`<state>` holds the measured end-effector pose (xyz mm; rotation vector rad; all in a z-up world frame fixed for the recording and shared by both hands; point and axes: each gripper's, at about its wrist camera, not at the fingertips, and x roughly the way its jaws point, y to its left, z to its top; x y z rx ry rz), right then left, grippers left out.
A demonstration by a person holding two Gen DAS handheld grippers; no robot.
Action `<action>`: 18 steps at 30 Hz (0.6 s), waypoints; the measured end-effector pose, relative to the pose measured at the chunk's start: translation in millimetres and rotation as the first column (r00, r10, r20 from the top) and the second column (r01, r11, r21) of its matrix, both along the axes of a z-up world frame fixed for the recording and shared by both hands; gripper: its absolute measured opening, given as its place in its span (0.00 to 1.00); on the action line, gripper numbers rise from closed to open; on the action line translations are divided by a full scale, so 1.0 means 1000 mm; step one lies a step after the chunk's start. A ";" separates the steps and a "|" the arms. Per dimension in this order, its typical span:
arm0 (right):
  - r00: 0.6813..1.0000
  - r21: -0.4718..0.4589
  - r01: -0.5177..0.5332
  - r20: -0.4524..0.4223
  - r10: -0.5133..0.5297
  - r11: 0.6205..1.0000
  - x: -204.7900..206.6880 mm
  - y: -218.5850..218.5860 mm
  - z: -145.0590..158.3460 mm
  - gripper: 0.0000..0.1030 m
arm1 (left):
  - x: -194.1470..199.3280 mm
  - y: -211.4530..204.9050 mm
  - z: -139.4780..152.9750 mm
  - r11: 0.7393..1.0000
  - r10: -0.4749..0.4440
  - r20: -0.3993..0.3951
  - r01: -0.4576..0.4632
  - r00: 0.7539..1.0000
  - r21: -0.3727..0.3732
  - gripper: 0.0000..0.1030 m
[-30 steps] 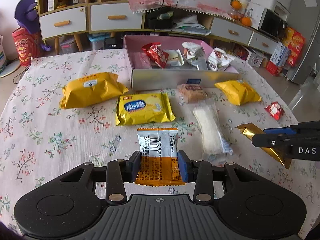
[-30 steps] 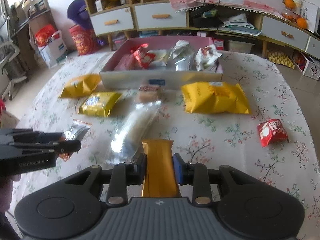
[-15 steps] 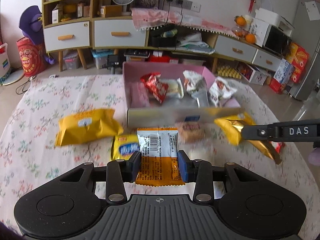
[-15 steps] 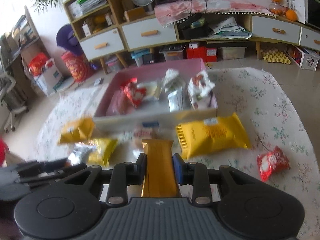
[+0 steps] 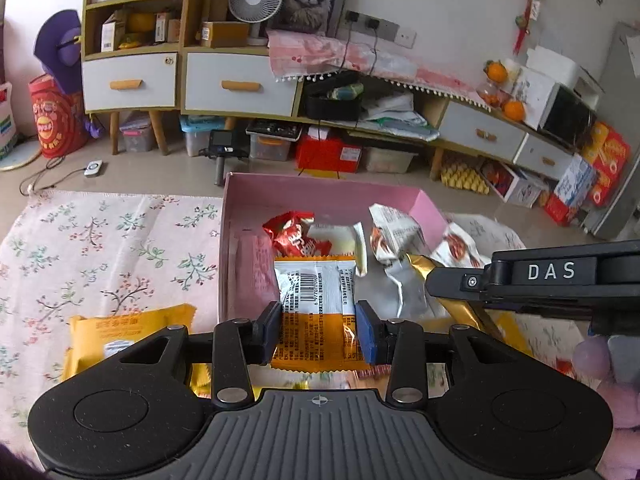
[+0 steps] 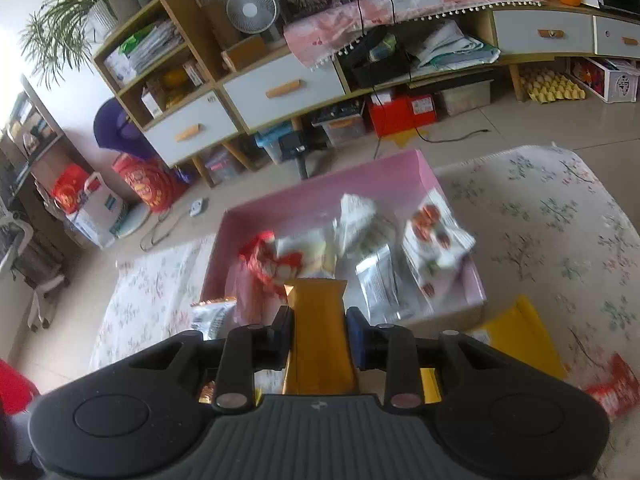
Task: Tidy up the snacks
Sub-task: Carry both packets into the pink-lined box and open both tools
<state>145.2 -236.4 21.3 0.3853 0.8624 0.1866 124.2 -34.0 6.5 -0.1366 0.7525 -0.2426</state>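
Over pink box [image 5: 328,196]: both grippers clamping snack packets

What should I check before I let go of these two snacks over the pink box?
1. Left gripper clamped on the orange and white packet: ok.
2. Right gripper clamped on the gold packet: ok.
3. Orange and white packet over the pink box: its far end is ok, whether its near end clears the front wall cannot tell.
4. Gold packet over the box: its far end overlaps the box in the right wrist view, but its height cannot tell.
5. Free floor inside the box: ok, a bare strip shows near the left wall beside the red packet.
6. The two grippers apart from each other: ok.
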 end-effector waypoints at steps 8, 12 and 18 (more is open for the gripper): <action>1.000 0.042 0.005 0.019 -0.006 0.999 0.027 -0.001 -0.013 0.13 | 0.024 -0.008 -0.017 1.000 -0.013 0.015 0.013 1.000 0.009 0.35; 0.999 0.038 0.009 0.031 -0.010 0.999 0.034 -0.002 -0.022 0.13 | 0.030 -0.013 -0.025 0.999 -0.031 0.026 0.031 0.999 0.020 0.35; 0.998 0.040 0.017 0.057 -0.019 0.999 0.038 -0.006 -0.029 0.14 | 0.033 -0.016 -0.031 0.999 -0.038 0.050 0.036 0.998 0.039 0.36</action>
